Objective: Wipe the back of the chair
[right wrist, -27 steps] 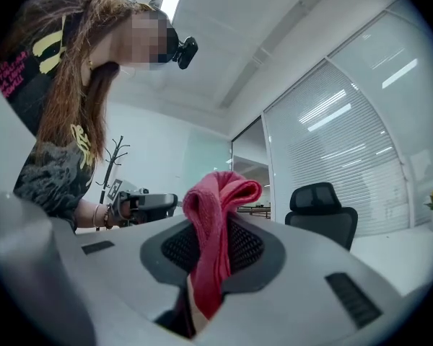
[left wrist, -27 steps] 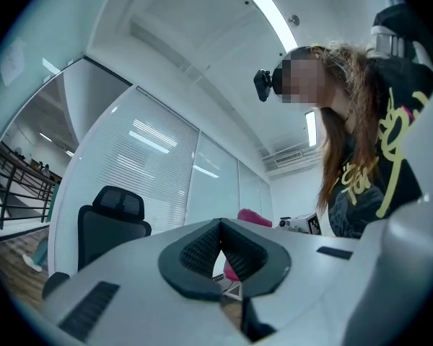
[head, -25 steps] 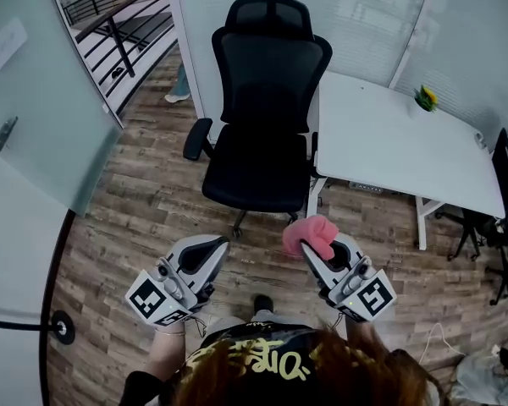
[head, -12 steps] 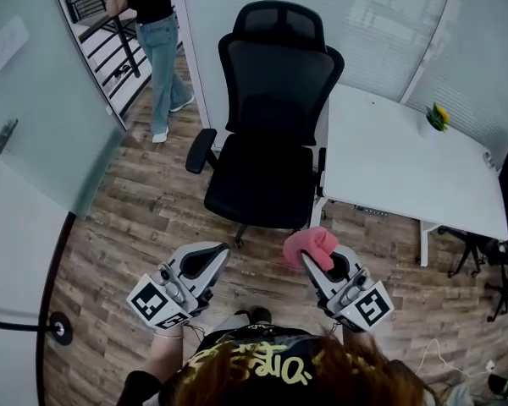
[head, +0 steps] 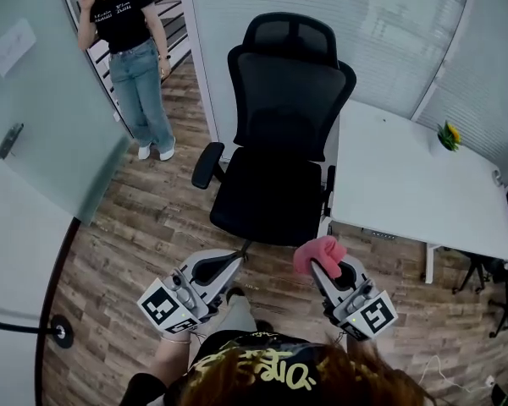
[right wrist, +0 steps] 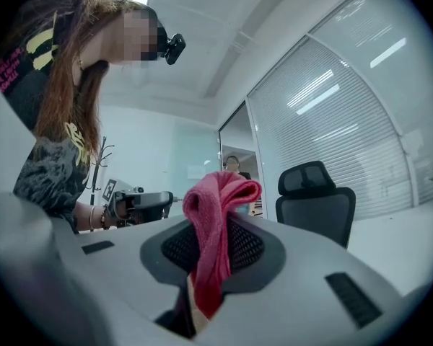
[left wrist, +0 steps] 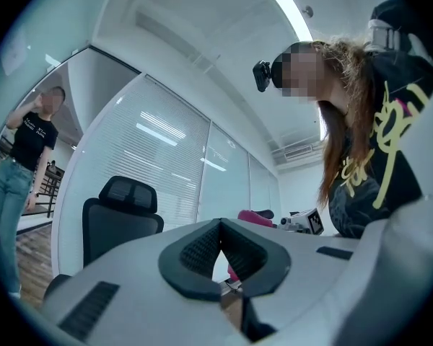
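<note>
A black mesh office chair [head: 286,121] faces me, its backrest and headrest toward the glass wall; it also shows in the left gripper view [left wrist: 119,218] and the right gripper view [right wrist: 317,197]. My right gripper [head: 322,260] is shut on a pink cloth [head: 316,251], which bunches up between its jaws [right wrist: 215,222], just short of the seat's front right corner. My left gripper [head: 223,266] is shut with nothing in it, in front of the seat's left side. Neither gripper touches the chair.
A white desk [head: 411,184] stands right beside the chair, with a small yellow plant [head: 447,135] at its far end. A person in jeans [head: 131,66] stands in the doorway at the upper left. A glass partition [head: 42,117] runs along the left. Wood floor [head: 144,235] lies below.
The view has shifted, so chair and desk sit lower and to the right. The person at the upper left has come fully into view. Both grippers keep their pose, cloth still held.
</note>
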A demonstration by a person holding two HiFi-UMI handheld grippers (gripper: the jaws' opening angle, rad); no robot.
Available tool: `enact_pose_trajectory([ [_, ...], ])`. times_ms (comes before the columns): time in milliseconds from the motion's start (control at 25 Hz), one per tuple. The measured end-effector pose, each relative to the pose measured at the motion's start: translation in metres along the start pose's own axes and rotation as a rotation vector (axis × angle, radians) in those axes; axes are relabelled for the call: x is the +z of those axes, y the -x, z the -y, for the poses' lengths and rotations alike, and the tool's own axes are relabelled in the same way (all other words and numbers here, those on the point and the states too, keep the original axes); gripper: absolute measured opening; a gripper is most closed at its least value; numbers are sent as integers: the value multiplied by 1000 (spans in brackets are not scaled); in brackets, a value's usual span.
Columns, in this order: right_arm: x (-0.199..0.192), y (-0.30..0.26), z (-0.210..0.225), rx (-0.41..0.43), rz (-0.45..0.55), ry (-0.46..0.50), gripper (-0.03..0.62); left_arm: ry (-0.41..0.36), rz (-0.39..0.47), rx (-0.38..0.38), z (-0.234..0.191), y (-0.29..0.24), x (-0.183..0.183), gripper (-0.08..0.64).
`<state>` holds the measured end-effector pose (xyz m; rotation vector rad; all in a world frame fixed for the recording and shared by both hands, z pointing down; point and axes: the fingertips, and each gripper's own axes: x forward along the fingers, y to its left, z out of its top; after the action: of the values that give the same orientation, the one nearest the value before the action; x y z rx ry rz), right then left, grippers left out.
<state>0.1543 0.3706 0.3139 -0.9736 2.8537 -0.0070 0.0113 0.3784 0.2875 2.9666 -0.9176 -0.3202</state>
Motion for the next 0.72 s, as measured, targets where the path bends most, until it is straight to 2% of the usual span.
enact_pose_trajectory([
  [240,-1,-31,13,-3,27,9,67,-17,-2,-7,-32,-2,-6,-8],
  [360,-13,-49,23,-29,10,-2,67,-17,-11,-32,-55,-5,-11,-8],
  [720,-4,-159,73,-46,59,-9,67,-66,-18,-62,-167,-32,5,-8],
])
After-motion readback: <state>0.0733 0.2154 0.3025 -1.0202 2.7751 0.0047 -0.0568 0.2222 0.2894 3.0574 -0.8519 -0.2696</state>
